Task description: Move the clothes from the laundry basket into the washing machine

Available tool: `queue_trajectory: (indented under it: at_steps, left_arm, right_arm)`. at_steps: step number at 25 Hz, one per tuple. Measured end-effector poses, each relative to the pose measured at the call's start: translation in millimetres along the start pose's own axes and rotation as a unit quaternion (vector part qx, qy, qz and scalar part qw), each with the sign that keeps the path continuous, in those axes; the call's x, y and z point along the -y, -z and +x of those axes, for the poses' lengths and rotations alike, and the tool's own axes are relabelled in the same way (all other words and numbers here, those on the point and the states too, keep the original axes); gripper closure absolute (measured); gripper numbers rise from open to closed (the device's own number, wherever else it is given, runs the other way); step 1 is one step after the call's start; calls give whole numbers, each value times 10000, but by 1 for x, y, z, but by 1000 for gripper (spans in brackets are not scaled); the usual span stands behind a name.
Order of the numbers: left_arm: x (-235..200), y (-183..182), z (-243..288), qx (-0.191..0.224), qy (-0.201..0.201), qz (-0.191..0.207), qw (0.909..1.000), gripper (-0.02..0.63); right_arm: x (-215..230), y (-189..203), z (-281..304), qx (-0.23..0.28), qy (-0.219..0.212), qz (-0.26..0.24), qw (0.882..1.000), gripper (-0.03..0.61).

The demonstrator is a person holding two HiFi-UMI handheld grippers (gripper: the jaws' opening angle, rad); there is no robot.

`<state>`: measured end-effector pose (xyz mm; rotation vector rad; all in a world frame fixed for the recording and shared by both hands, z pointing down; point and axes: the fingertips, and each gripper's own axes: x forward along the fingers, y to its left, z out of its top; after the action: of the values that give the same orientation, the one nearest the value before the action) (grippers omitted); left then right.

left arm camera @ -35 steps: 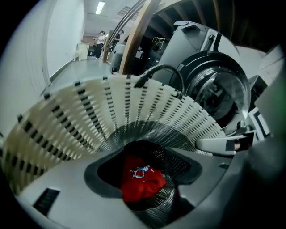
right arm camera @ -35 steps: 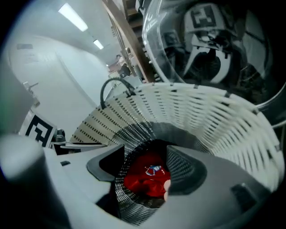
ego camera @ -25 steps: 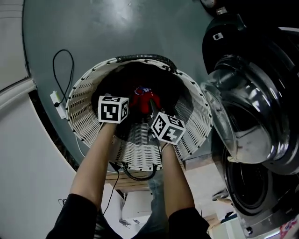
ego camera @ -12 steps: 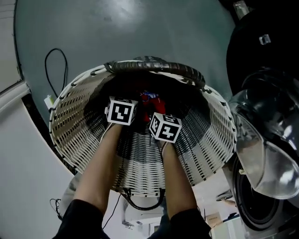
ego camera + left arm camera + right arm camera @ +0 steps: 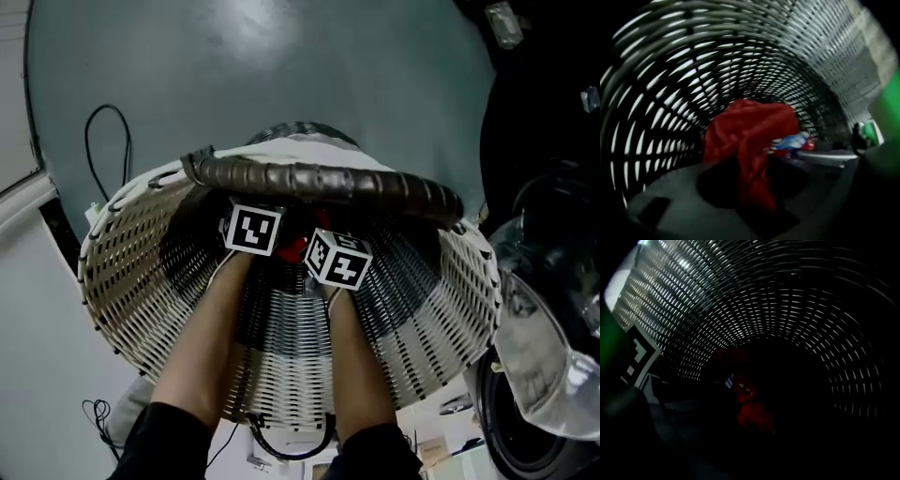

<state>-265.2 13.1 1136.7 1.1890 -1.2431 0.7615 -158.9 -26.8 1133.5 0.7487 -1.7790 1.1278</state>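
Head view caught both hands deep in the basket. The left gripper, spread but just narrowing, straddled the red garment on the basket's bottom. The right gripper, likewise narrowing, hung empty nearby. Reach underway; next, pinch and lift.

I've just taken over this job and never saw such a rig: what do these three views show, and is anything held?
No robot arm: a person holds a two-jaw gripper in each hand. The head view looks down from the person's head: the left gripper and right gripper reach into a laundry basket; the washing machine's glass door shows at right. The other two views ride on the grippers, looking along their jaws. The left one shows a red garment between jaws that stand apart and have just been closing; nothing gripped yet. The right one is too dark to read its jaws, also just closing; the garment lies ahead.
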Motion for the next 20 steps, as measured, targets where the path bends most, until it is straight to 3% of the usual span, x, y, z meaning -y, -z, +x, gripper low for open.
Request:
queue_trajectory:
  at_steps: [2, 4, 12, 20]
  left_arm:
    - [16, -5, -3, 65, 342, 118, 9993, 512]
    - [25, -8, -11, 230, 521, 182, 9982, 523]
    - [59, -60, -118, 1326, 895, 534, 9857, 525]
    - [107, -99, -292, 2515, 856, 851, 9603, 525]
  right_arm:
    - [-7, -9, -2, 41, -26, -310, 9995, 429]
    - [-14, -14, -8, 91, 26, -469, 9989, 500]
    - [-54, -74, -105, 1180, -134, -291, 9925, 512]
    - [-119, -134, -262, 2308, -367, -593, 9705, 514]
